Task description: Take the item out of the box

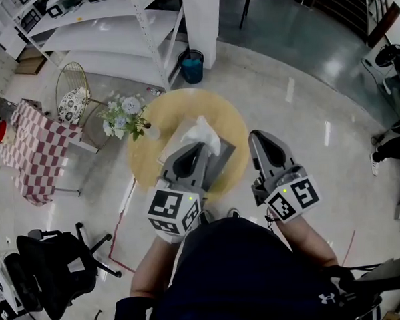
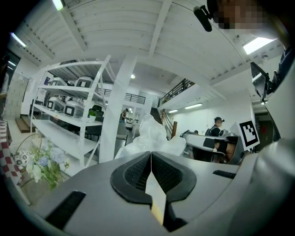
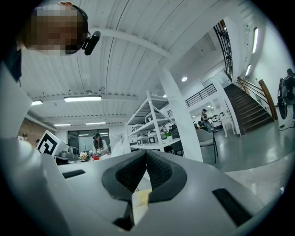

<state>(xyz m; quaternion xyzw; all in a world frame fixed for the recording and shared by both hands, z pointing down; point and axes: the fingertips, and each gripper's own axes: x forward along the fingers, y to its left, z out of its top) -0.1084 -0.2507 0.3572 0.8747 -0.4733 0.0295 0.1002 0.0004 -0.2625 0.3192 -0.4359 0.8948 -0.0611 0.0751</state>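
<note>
**Item [image 1: 203, 131] in the box [image 1: 222, 153], fingers together on both grippers**

White and crinkled, the item pokes up out of the grey box, which rests on the round yellow worktop [image 1: 159, 118]. The left gripper [image 1: 194, 148] hovers at the box, its fingers [image 2: 133, 173] pressed together with nothing seen between them; the wrap rises just beyond their tips. The right gripper [image 1: 258, 134] hangs beside the worktop's right edge, its fingers likewise closed on nothing.

My judgement of the risks: the thin wrap could tear or slip out of a shallow pinch, and a light box may lift along with its contents unless it is held down. The flowers [image 1: 125, 117] stand near the box and could be knocked by a wide swing.

Round about are a glossy floor [image 1: 282, 78], white shelving [image 1: 106, 30], a blue bin [image 1: 192, 66], a checked cloth [image 1: 35, 148] and an office chair [image 1: 48, 267].
</note>
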